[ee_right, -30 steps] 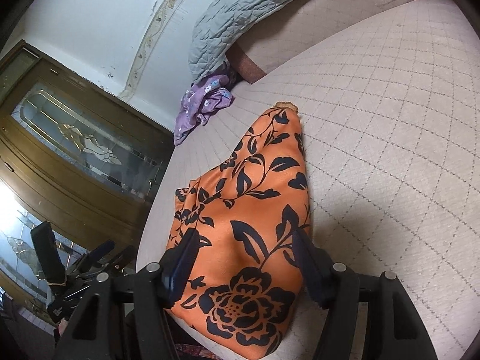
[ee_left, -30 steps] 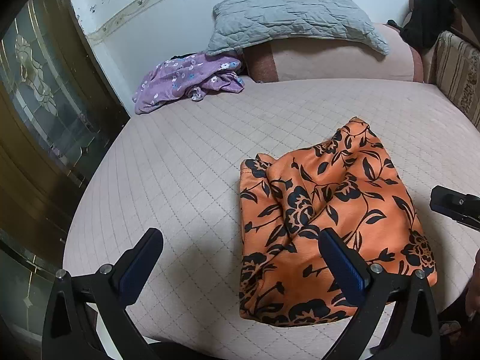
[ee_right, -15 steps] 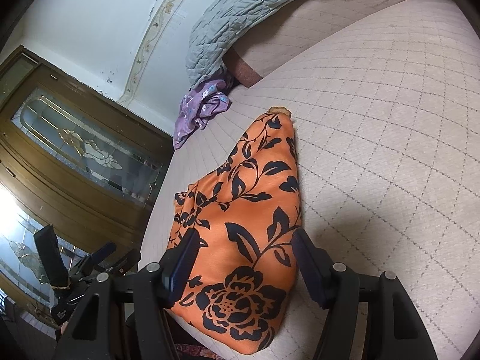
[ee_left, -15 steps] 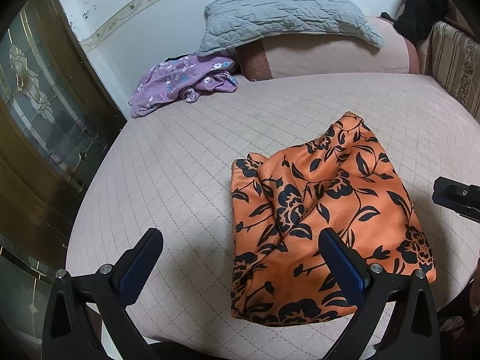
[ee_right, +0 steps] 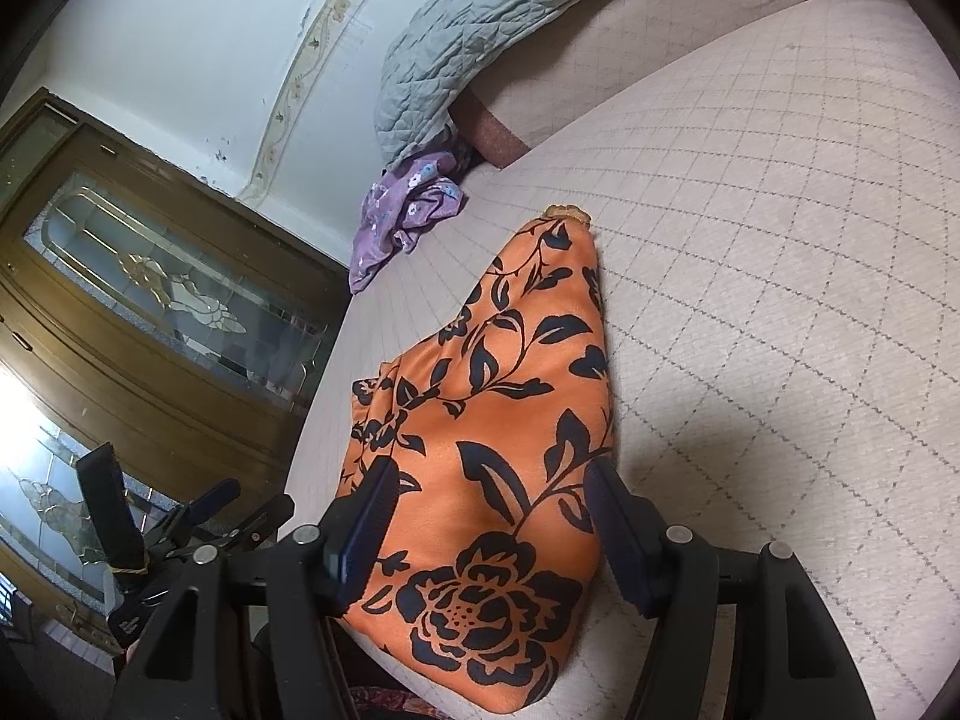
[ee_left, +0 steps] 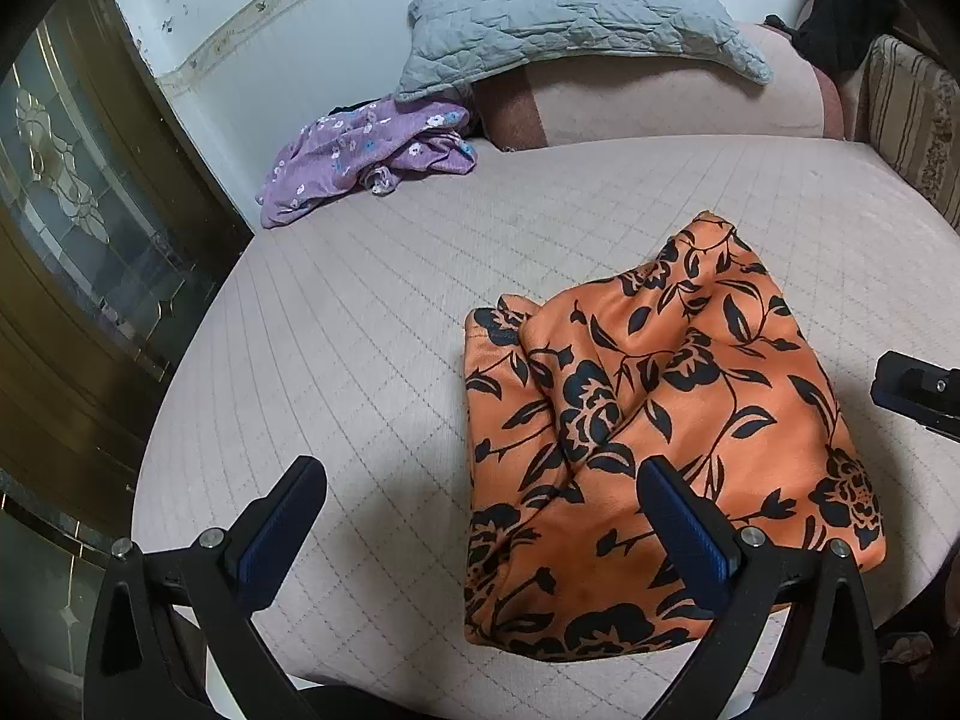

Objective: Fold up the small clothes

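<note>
An orange garment with a black flower print (ee_left: 660, 420) lies loosely folded and rumpled on the pink quilted bed (ee_left: 360, 330). My left gripper (ee_left: 480, 498) hovers open at the garment's near left edge. Its right finger is over the cloth and its left finger over bare mattress. In the right wrist view the same garment (ee_right: 498, 450) stretches away from the bed's edge. My right gripper (ee_right: 489, 504) stands open above its near end, with cloth showing between the fingers but not pinched. Each gripper shows in the other's view: the right gripper (ee_left: 918, 390) and the left gripper (ee_right: 198, 516).
A purple flowered garment (ee_left: 366, 156) lies crumpled at the bed's far left corner. A grey quilted pillow (ee_left: 576, 18) rests on a pink bolster (ee_left: 660, 114). A wooden cabinet with glass doors (ee_left: 72, 228) stands close on the left. A striped cushion (ee_left: 912, 120) lines the right side.
The left wrist view has shifted very slightly. The orange garment lies as before, and both grippers stay open in the same places.
</note>
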Demonstrator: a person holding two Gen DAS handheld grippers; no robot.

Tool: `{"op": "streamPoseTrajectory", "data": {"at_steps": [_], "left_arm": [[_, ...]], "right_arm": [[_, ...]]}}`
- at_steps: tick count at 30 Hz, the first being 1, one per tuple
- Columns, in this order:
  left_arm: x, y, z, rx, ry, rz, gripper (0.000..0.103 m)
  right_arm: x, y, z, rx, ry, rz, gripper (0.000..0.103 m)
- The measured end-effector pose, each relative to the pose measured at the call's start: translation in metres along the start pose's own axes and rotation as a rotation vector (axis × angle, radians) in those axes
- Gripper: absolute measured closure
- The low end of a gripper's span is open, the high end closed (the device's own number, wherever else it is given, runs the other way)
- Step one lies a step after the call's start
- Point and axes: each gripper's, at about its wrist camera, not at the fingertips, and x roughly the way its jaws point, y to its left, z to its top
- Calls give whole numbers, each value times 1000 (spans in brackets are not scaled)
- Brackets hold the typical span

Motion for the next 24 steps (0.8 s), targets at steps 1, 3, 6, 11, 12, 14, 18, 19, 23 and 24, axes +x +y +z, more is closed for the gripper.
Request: {"op": "streamPoseTrajectory", "data": {"at_steps": [1,3,6,11,12,14,18,19,23,24], "left_arm": [[1,0,-1,-1,3,2,0],[3,0,-2,-3,6,2,0],[6,1,-3,-4,12,4,0],[9,3,-5,-10,19,7,0],[10,3,-5,-10,20,7,0],[12,5,-6,-10,22,6,0],[17,7,-7,-16,32,8,0],[18,7,-8,-16,33,8,0],[23,9,-9,-17,42,11,0],[25,10,-10,-18,45,12,0]], "right_arm": [[0,0,0,0,1,1,35],[1,0,0,-1,2,1,35],[2,0,1,-1,3,3,35],[3,1,1,-4,3,5,35],[3,1,1,-3,3,5,35],[3,1,1,-1,3,4,35],[3,-1,1,1,3,0,35],[3,-1,1,1,3,-1,35],[5,-2,1,1,6,-3,35],[5,-2,0,0,8,-3,35]]}}
